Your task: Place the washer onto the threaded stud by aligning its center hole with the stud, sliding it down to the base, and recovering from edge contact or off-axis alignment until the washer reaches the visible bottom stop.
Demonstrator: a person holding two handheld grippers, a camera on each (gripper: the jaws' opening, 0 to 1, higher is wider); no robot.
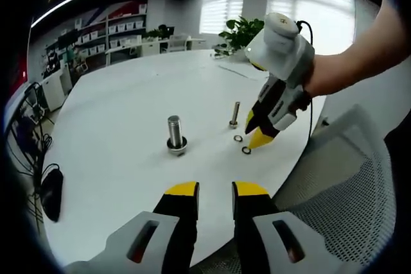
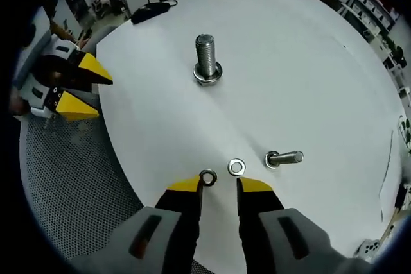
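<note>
A large threaded stud (image 1: 175, 130) (image 2: 205, 54) stands upright mid-table with a ring at its base (image 2: 207, 75). A thinner stud (image 1: 235, 114) (image 2: 284, 157) stands to its right. Two small washers lie flat on the white table: one (image 1: 246, 151) (image 2: 207, 177) just off my right gripper's left jaw tip, the other (image 1: 238, 138) (image 2: 236, 167) a little beyond the gap. My right gripper (image 2: 219, 187) (image 1: 255, 131) hovers low over them, open, holding nothing. My left gripper (image 1: 216, 190) (image 2: 103, 97) waits open near the table's edge, well short of the large stud.
The round white table (image 1: 128, 94) ends close to both grippers. A grey mesh chair (image 1: 334, 184) (image 2: 70, 184) sits below the edge. A black mouse (image 1: 51, 192) (image 2: 151, 9) lies near the table's rim. Shelves and a plant (image 1: 243, 30) stand far behind.
</note>
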